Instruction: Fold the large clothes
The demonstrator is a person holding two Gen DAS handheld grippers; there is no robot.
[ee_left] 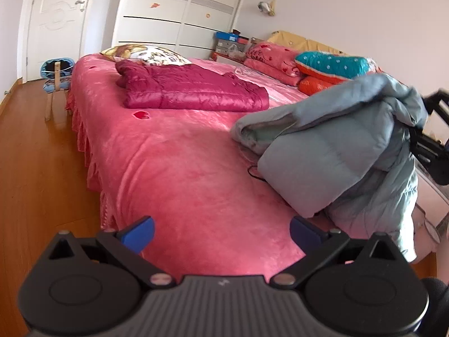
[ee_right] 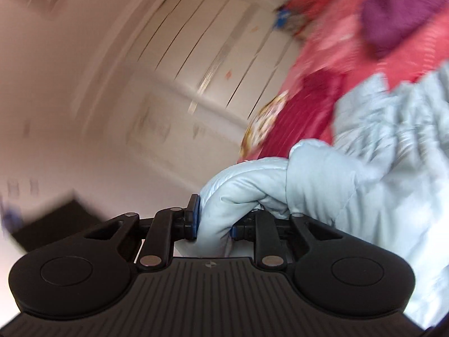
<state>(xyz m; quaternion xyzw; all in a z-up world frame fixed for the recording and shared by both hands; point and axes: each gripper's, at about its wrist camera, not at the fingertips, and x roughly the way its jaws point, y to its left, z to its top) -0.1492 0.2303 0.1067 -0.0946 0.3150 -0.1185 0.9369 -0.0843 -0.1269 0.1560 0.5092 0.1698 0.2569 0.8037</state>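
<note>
the puffy pale-blue quilted coat (ee_left: 331, 151) hangs bunched at three o'clock over the pink plush bed cover (ee_left: 179, 168), its fold pinched in the right gripper (ee_right: 213, 224). the left gripper (ee_left: 221, 231) gapes empty. through the blur, probably best to lift clear, then spread it flat.

Pale blue-grey jacket (ee_left: 336, 151); magenta jacket (ee_left: 190, 90); pink bedspread (ee_left: 182, 163).

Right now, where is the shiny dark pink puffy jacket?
In the left wrist view the shiny magenta quilted jacket lies folded on the far left part of the pink bed, just in front of the cartoon-print pillow.
</note>
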